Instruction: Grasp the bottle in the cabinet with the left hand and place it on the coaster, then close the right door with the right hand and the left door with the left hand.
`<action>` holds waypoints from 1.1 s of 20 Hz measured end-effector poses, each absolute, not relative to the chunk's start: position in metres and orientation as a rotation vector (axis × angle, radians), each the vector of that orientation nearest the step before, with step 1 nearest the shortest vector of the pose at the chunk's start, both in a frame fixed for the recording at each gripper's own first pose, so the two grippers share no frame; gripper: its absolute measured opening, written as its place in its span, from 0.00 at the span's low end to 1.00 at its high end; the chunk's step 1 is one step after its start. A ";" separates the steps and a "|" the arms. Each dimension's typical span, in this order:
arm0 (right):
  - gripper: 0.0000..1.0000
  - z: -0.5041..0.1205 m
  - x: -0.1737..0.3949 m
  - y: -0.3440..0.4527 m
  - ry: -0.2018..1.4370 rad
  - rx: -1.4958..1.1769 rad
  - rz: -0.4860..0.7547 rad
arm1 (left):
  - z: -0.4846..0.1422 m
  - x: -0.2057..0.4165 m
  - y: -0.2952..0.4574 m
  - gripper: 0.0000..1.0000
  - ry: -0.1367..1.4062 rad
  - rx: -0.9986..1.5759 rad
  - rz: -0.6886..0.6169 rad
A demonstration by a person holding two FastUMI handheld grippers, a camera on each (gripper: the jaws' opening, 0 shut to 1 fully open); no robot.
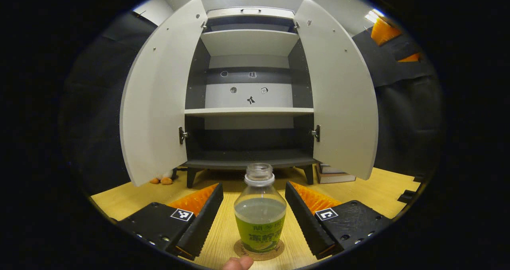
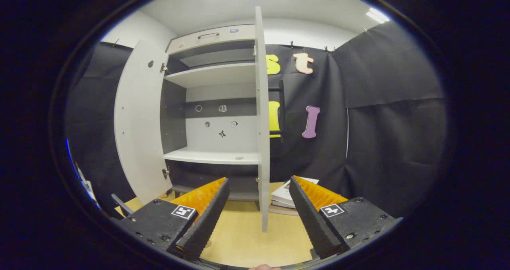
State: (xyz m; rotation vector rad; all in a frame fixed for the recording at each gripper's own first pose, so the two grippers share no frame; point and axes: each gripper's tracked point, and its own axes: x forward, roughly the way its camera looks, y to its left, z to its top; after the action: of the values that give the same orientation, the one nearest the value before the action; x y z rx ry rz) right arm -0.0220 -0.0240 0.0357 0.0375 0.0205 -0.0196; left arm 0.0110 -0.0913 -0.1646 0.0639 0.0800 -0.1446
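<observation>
1. Nearest in the left gripper view, a fingertip pokes in at the bottom edge, cut off by it.
2. Just beyond it, the clear plastic bottle with a green label stands upright on the round cork coaster, uncapped and about half full of pale liquid.
3. Its label carries printed characters, too small and curved to read.
4. Left gripper stands wide open, a finger on each side of the bottle, neither touching it.
5. Farther off, the white and dark grey cabinet stands with both doors swung open; small stickers on its back panel are too tiny to make out.
6. In the right gripper view, the right gripper is spread wide, holding nothing, with the right cabinet door edge-on between its fingers.
7. Stacked books lie on the wooden floor behind that door, partly hidden.
</observation>
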 end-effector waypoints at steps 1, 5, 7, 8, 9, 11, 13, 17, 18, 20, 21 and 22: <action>0.99 0.029 -0.019 -0.028 0.025 0.030 -0.022 | -0.153 0.012 -0.091 0.95 0.076 0.064 -0.143; 0.95 -0.007 -0.010 -0.037 0.064 0.015 -0.021 | -0.102 0.016 -0.089 0.95 0.051 0.044 -0.138; 0.99 -0.018 -0.006 -0.033 0.070 0.035 0.000 | -0.076 0.019 -0.084 0.95 0.028 0.053 -0.131; 0.95 -0.020 -0.003 -0.029 0.065 0.048 0.015 | -0.068 0.020 -0.079 0.95 0.026 0.063 -0.121; 0.99 -0.022 -0.001 -0.027 0.060 0.061 0.023 | -0.062 0.020 -0.074 0.95 0.031 0.071 -0.110; 0.99 -0.025 0.002 -0.022 0.045 0.087 0.042 | -0.052 0.017 -0.069 0.95 0.049 0.060 -0.102; 0.99 -0.029 0.005 -0.018 0.037 0.104 0.059 | -0.042 0.013 -0.067 0.95 0.053 0.044 -0.100; 0.95 -0.029 0.009 -0.027 0.035 0.113 0.050 | -0.021 0.014 -0.068 0.95 0.038 0.063 -0.091; 0.94 -0.016 0.009 -0.033 0.012 0.112 0.044 | -0.016 0.015 -0.071 0.95 0.031 0.066 -0.096; 0.99 0.022 0.013 -0.052 -0.056 0.082 0.024 | -0.007 0.014 -0.073 0.95 0.009 0.063 -0.093; 0.99 0.044 0.016 -0.066 -0.095 0.068 0.005 | -0.007 0.012 -0.076 0.95 0.007 0.060 -0.095; 0.99 0.065 0.020 -0.078 -0.134 0.058 -0.014 | -0.009 0.008 -0.079 0.95 0.010 0.059 -0.100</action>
State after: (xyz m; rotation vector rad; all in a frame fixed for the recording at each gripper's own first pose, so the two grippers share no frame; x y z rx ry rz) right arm 0.0199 -0.0779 0.0646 0.0584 -0.1341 -0.0145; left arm 0.0084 -0.0792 -0.0086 0.0590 0.0100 -0.1003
